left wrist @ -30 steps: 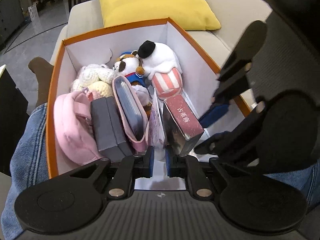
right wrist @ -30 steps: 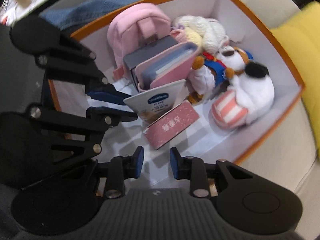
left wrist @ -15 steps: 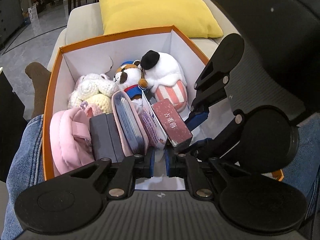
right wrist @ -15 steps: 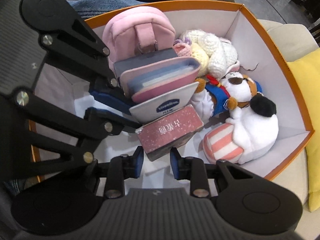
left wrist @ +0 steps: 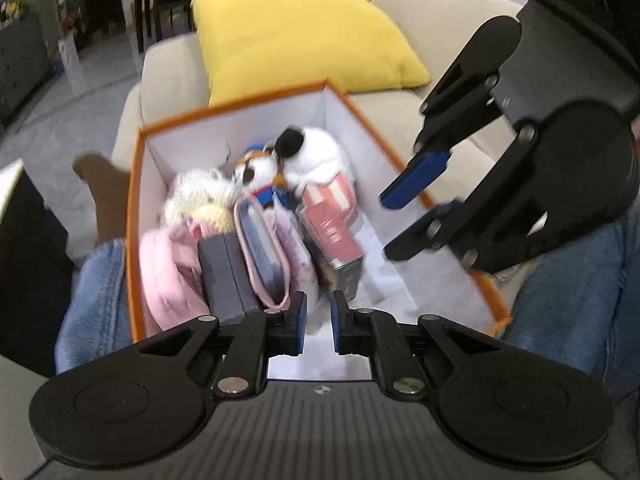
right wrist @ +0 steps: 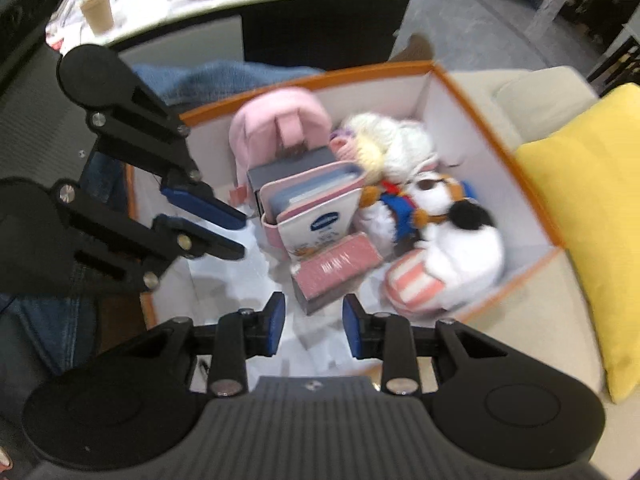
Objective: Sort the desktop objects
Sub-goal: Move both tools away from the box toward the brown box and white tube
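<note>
The red box (right wrist: 336, 268) stands in the orange bin (right wrist: 500, 148), just ahead of the right tool (right wrist: 314, 330). That tool's jaws are opening, with nothing between them. The left tool (left wrist: 318, 326) is nearly pressed together and empty.

Both handheld tools are matte black plastic. The left gripper (left wrist: 318, 326) has a ribbed grey-black body with a small round crosshair mark at its middle, two round flat discs at its sides, and linkage arms pinned with silver screws. Its fingers (left wrist: 299, 322) carry blue pads. The right gripper (right wrist: 314, 330) has the same build, ribs, discs and blue-padded fingers (right wrist: 276, 328). The person wears blue jeans (left wrist: 90, 292).
</note>
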### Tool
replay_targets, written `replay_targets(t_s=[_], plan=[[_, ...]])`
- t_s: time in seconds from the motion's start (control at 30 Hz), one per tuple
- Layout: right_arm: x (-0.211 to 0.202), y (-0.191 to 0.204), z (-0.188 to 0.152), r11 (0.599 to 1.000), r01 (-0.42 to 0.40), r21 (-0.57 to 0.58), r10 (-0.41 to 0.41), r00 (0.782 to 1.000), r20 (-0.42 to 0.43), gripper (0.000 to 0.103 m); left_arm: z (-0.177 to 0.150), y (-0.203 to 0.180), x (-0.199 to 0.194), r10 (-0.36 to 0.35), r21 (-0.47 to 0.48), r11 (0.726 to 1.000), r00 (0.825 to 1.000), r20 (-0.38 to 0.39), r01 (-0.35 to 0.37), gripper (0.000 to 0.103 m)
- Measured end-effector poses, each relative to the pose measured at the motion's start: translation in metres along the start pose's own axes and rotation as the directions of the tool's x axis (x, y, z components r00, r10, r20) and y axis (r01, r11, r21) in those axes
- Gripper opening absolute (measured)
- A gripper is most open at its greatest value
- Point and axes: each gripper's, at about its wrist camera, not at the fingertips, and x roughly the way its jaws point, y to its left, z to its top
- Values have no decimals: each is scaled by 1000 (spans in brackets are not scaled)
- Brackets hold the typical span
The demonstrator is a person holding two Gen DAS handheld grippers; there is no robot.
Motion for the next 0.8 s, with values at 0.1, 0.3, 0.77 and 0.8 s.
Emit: replay_targets(t_s=[0.1,0.3,0.77,0.8], plan=[[-29,-12,-23,999,27,37,-28,999,37,34,9,-19,-16,-1,61,998,999,38,-1,13],[-67,-3,-58,990,95,107,-99,994,35,34,25,-69,-23,-24,250,968,997,70,6,22],[-33,-24,-158,975,120,186,-100,989,-110,46,46,-156,66,-3,745,662,994,-106,82,59],[-26,-28,-161,976,111,188,-89,989,-118,46,49,-157,75,1,762,639,991,-134,102,62]])
